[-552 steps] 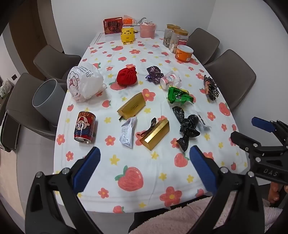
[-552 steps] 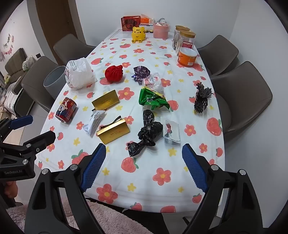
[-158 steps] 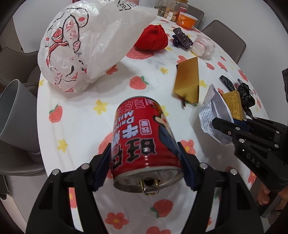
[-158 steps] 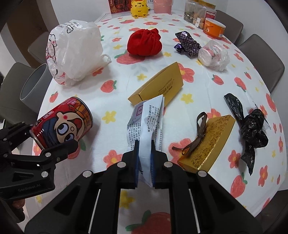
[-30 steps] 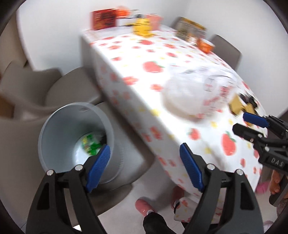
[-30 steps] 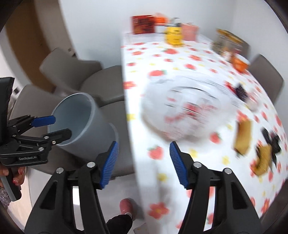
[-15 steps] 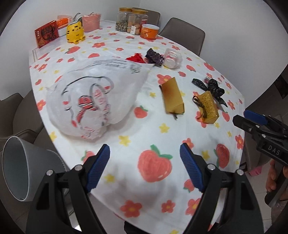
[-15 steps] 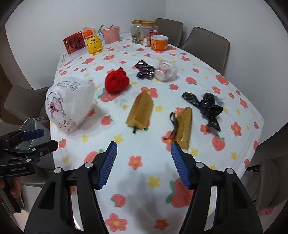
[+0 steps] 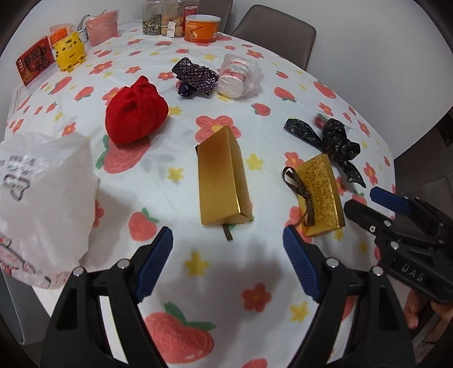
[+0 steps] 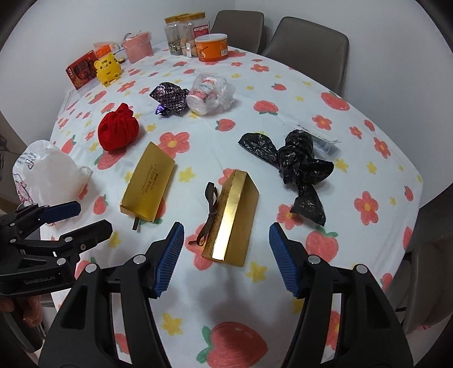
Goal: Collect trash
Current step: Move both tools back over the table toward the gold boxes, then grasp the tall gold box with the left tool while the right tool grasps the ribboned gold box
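Note:
My left gripper (image 9: pixel 226 263) is open and empty, just short of the near end of a plain gold box (image 9: pixel 222 175) lying on the flowered tablecloth. My right gripper (image 10: pixel 225 259) is open and empty too, its fingers flanking the near end of a gold box with a brown ribbon (image 10: pixel 235 218) without touching it. That ribboned box (image 9: pixel 320 195) lies right of the plain one (image 10: pixel 148 185). Other trash on the table: a knotted black bag (image 10: pixel 300 167), a red cloth bundle (image 9: pixel 134 113), a purple wrapper (image 9: pixel 195 76), a clear bag of cups (image 9: pixel 239 76) and a white plastic bag (image 9: pixel 42 206).
At the far end stand an orange tub (image 9: pixel 201 27), jars (image 10: pixel 184 34), a pink box (image 9: pixel 101 27), a yellow tiger figure (image 9: pixel 69 55) and a red card (image 9: pixel 34 61). Grey chairs (image 10: pixel 308 48) line the right side. The grey bin's rim (image 9: pixel 14 314) shows low left.
Both grippers swung from the grey bin beside the table back over the tabletop and came down close to the two gold boxes. Both stay open and empty.

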Action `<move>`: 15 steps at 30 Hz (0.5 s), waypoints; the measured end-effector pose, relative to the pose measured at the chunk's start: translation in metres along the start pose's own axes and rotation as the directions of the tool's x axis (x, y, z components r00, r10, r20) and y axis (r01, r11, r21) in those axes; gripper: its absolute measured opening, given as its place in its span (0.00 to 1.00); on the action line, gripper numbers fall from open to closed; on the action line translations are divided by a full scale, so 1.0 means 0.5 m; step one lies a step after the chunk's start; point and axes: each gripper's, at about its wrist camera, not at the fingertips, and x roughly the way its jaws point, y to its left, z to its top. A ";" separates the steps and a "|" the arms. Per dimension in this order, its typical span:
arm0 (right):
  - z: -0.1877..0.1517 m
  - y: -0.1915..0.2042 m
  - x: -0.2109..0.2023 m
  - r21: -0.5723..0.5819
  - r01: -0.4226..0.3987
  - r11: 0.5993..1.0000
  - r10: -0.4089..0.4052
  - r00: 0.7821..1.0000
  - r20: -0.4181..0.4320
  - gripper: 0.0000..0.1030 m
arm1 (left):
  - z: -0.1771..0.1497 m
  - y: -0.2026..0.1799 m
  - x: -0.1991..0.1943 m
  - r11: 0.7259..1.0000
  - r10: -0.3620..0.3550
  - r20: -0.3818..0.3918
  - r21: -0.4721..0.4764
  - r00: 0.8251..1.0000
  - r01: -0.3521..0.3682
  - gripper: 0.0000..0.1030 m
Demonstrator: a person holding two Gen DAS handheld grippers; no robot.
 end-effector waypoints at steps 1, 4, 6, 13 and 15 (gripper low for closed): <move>0.000 0.001 0.017 0.008 0.007 1.000 -0.007 1.000 -0.010 0.59 | 0.009 0.004 0.019 1.000 0.002 -0.010 -0.001 1.000 -0.002 0.78; -0.002 0.000 0.058 0.023 0.031 0.999 -0.031 0.999 -0.030 0.59 | 0.030 0.013 0.063 1.000 -0.003 -0.022 -0.006 1.000 0.003 0.78; -0.004 -0.004 0.081 0.032 0.051 0.998 -0.050 0.998 -0.044 0.59 | 0.041 0.017 0.086 1.000 -0.006 -0.031 -0.008 1.000 0.006 0.78; -0.011 -0.003 0.136 0.061 0.074 0.995 -0.068 0.994 -0.086 0.60 | 0.050 -0.002 0.138 0.998 0.007 -0.043 0.061 0.999 -0.004 0.78; -0.012 0.003 0.146 0.055 0.086 0.995 -0.080 0.992 -0.095 0.60 | 0.053 -0.007 0.140 0.997 0.013 -0.033 0.071 0.999 -0.011 0.76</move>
